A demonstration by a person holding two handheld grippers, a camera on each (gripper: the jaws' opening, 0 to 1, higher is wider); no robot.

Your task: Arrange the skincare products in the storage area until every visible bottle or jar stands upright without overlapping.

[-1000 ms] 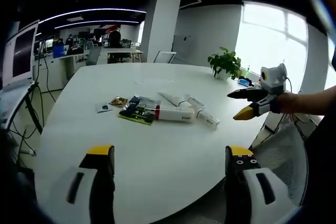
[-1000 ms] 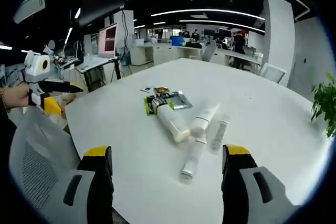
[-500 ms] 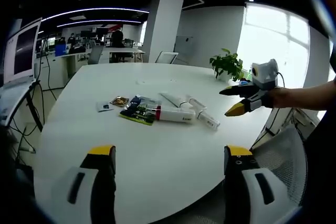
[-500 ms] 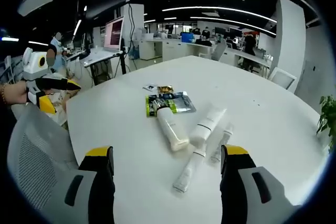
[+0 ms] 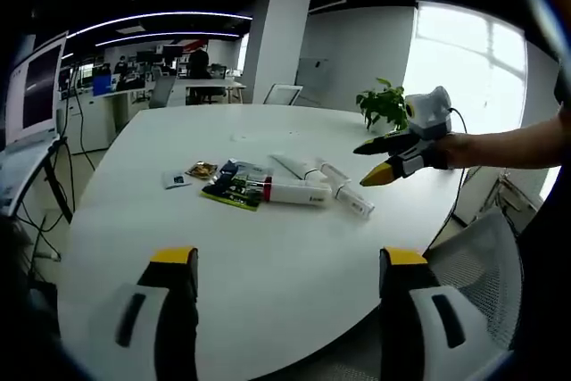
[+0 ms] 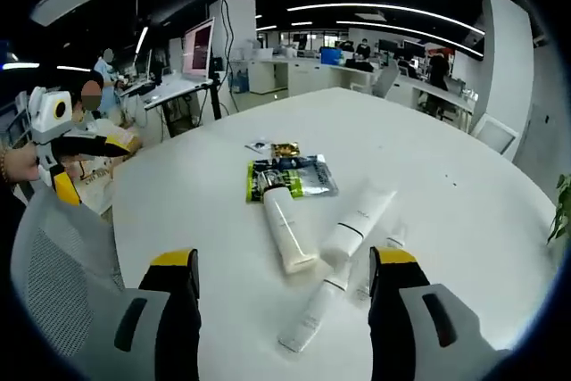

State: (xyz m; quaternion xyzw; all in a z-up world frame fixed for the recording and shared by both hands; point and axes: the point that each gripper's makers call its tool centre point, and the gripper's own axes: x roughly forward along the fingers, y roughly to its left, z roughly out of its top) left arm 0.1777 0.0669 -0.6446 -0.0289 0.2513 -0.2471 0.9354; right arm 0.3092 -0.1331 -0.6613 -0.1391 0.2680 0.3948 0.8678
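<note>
Right gripper view: small tube [image 6: 382,261] lies partly behind the right gripper [image 6: 284,310], jaws spread, holding nothing. White tubes [image 6: 355,222] lie flat mid-counter [image 6: 178,202] beside green sachet [image 6: 308,178]. Left gripper [image 5: 281,318] jaws spread too; potted plant [image 5: 384,106] stands beyond.

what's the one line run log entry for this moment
left gripper: open, empty | right gripper: open, empty, above tubes | tubes: lying flat on table | sachets: flat | stage: pre-grasp
</note>
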